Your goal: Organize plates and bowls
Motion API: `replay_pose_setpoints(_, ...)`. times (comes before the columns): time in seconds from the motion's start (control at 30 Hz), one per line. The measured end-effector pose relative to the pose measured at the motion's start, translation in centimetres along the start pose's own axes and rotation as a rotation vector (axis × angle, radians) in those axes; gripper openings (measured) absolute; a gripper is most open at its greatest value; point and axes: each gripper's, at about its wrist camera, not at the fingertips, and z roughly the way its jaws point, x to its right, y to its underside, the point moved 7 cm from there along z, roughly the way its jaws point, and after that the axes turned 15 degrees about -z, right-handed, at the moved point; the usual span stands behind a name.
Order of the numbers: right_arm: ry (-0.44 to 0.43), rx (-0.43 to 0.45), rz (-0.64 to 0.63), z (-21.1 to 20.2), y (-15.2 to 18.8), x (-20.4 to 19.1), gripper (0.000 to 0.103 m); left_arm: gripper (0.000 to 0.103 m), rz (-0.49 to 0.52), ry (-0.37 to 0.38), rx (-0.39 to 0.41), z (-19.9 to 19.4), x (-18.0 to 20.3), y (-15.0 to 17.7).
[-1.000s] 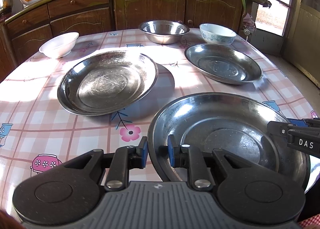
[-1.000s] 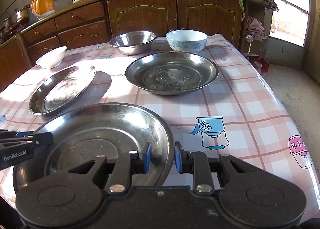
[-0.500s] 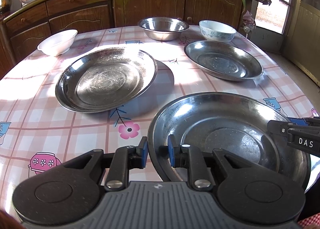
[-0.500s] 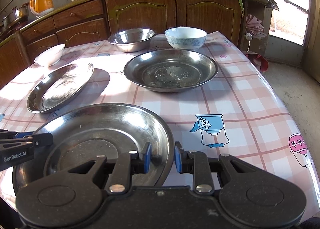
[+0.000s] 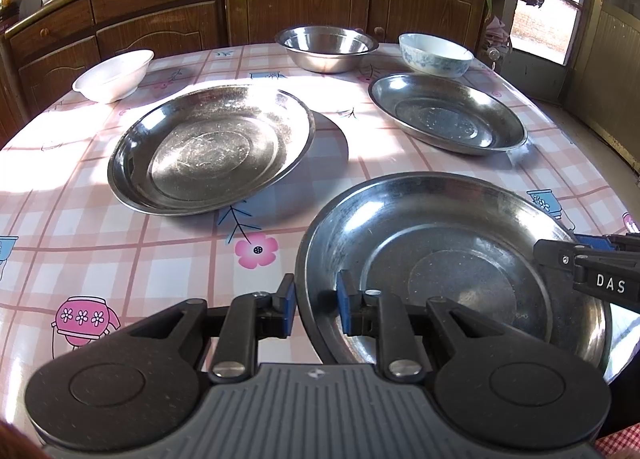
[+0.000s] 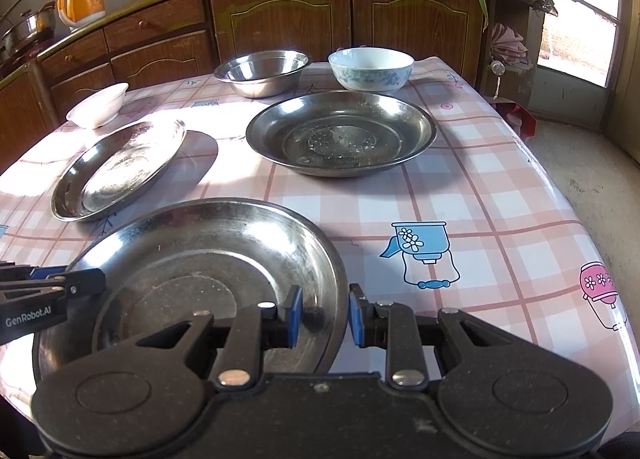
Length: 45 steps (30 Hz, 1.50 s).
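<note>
A steel plate (image 5: 440,259) (image 6: 200,259) is nearest to me on the checked table (image 6: 500,199). My left gripper (image 5: 316,299) is shut on its left rim, one blue pad inside and one outside. My right gripper (image 6: 322,311) is shut on the opposite rim in the same way. Whether the plate rests on the cloth or hangs just above it I cannot tell. Two more steel plates lie beyond, one to the left (image 5: 212,151) (image 6: 120,171) and one to the right (image 5: 446,115) (image 6: 340,135).
At the far edge stand a steel bowl (image 5: 326,49) (image 6: 262,71), a blue-patterned bowl (image 5: 436,55) (image 6: 370,69) and a white bowl (image 5: 114,75) (image 6: 98,105). Wooden cabinets run behind the table. The table's right edge drops to the floor.
Both grippers keep their hold on the near plate. The far dishes sit slightly higher in both views than a second ago; nothing else differs.
</note>
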Motion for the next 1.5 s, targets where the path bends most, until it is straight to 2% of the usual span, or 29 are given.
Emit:
replay_pose_setpoints(0.53,0.015,0.019,0.002,-0.3,-0.2,0.3,0.034,0.024,0.001,-0.015,-0.010,-0.1,-0.2,0.3)
replay_pose_setpoints(0.77,0.034,0.047,0.028,-0.9,-0.8,1.3,0.034,0.032,-0.047,0.003,0.010,-1.1,-0.4,-1.1)
replay_pose_setpoints(1.03,0.049,0.088,0.039,-1.7,-1.9,2.6,0.034,0.036,-0.032,-0.012,0.037,-1.5,0.3,-2.7)
replay_pose_setpoints(1.5,0.072,0.131,0.047,-2.6,-3.3,4.5,0.035,0.042,0.001,0.017,0.069,-1.7,2.6,-4.6)
